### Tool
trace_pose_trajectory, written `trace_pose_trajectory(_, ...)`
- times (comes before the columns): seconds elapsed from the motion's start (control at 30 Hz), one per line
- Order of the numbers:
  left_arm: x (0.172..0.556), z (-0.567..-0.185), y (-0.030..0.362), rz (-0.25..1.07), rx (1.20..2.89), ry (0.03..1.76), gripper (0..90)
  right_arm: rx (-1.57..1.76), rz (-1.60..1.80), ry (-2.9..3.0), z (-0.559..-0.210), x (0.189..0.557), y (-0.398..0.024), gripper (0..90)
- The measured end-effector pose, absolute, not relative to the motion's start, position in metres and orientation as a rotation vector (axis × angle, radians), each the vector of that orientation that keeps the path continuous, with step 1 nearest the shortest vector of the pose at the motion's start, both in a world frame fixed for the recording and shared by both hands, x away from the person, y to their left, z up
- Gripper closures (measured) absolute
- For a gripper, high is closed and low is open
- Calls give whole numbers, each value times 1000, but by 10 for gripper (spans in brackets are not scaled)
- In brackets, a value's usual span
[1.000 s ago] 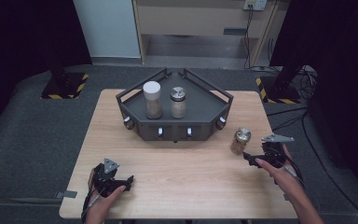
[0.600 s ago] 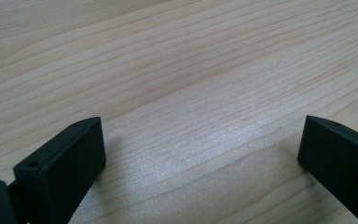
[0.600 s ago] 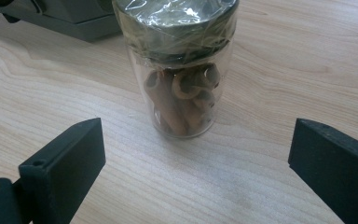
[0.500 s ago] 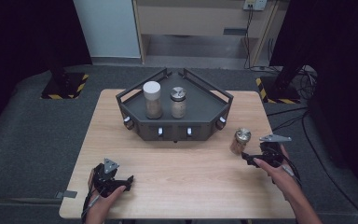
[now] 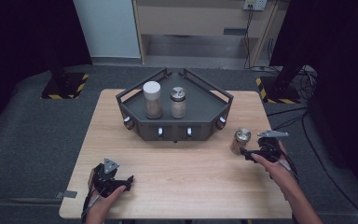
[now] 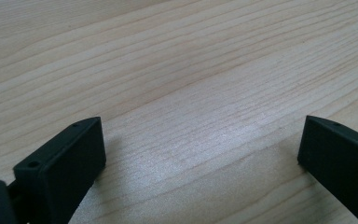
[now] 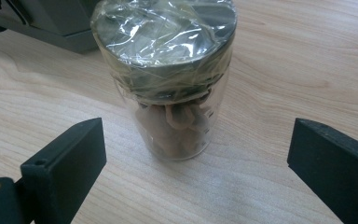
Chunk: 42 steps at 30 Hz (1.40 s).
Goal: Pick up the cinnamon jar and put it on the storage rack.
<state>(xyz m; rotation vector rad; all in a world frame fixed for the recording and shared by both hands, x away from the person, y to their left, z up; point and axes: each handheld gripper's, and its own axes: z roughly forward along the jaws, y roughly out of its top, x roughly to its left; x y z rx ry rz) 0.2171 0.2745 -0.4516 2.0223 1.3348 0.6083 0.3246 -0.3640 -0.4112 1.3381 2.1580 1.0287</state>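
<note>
A small glass jar point(image 5: 240, 140) with a plastic-wrapped metal lid stands upright on the wooden table point(image 5: 186, 172), right of the dark tray. In the right gripper view the jar point(image 7: 172, 84) holds brown pieces and stands between the jaws of my right gripper point(image 7: 198, 144), just beyond their tips. The jaws are wide apart, clear of the glass, and have just closed a little. From above, my right gripper point(image 5: 244, 152) lies level, pointing left at the jar. My left gripper point(image 5: 127, 181) rests open near the table's front left, and in its own view my left gripper point(image 6: 200, 140) has bare wood between its jaws.
A dark angular tray point(image 5: 214, 95) with knobs on its front sits at the table's middle back. It holds a white-lidded jar point(image 5: 152, 99) and a metal-lidded jar point(image 5: 178, 101). Cables point(image 5: 303, 79) lie on the grey floor at the right.
My right gripper has edged slightly toward the jar. The left gripper and the jars in the tray have not moved.
</note>
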Motion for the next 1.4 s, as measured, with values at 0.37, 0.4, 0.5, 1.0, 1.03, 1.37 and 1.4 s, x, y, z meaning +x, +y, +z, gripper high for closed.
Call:
trace_pose_trajectory(0.37, 217, -452, 274, 608, 2022, 1335, 0, 1355, 1039, 2155, -413, 333, -360, 52)
trace_pose_trajectory(0.4, 217, -452, 274, 608, 2022, 1335, 0, 1355, 1039, 2156, -413, 334, -360, 53)
trace_pose_trajectory(0.5, 217, -452, 274, 608, 2022, 1335, 0, 1353, 1039, 2160, -412, 336, -358, 54)
trace_pose_trajectory(1.0, 217, -452, 275, 607, 2022, 1334, 0, 1344, 998, 2187, -414, 352, -345, 97)
trace_pose_trajectory(1.03, 217, -452, 275, 607, 2023, 1334, 0, 1345, 981, 2192, -414, 354, -342, 105)
trace_pose_trajectory(1.37, 217, -452, 275, 607, 2023, 1334, 0, 1332, 954, 2217, -419, 365, -332, 207)
trace_pose_trajectory(1.4, 217, -452, 275, 607, 2023, 1334, 0, 1329, 949, 2218, -419, 365, -330, 218)
